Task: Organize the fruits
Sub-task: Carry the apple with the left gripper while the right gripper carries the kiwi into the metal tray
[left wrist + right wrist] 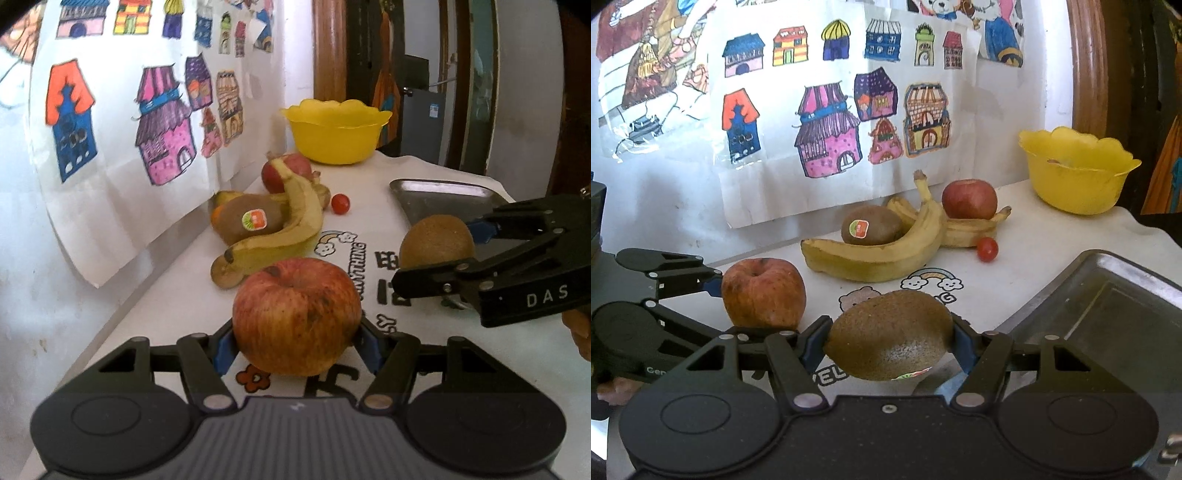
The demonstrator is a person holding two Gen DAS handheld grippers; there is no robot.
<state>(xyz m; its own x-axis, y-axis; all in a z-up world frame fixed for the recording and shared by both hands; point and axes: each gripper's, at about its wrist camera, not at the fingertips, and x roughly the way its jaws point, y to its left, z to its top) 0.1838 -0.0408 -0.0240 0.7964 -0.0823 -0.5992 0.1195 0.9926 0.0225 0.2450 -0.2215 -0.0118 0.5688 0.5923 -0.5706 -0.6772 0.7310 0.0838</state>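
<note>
My left gripper point(295, 341) is shut on a red-yellow apple point(297, 315), which also shows in the right wrist view point(763, 291). My right gripper point(888, 345) is shut on a brown kiwi point(890, 334), seen from the side in the left wrist view point(436, 242). Both are held just over the white table. Farther back lie two bananas point(879, 254), a stickered kiwi point(871, 226), a second red apple point(969, 199) and a cherry tomato point(987, 249). A yellow bowl point(1075, 173) and a metal tray point(1108, 295) stand to the right.
The printed white tablecloth point(332, 221) covers the table. Paper drawings of houses point(831, 129) hang on the wall behind the fruit. A wooden door frame point(1087, 62) stands at the right beyond the bowl.
</note>
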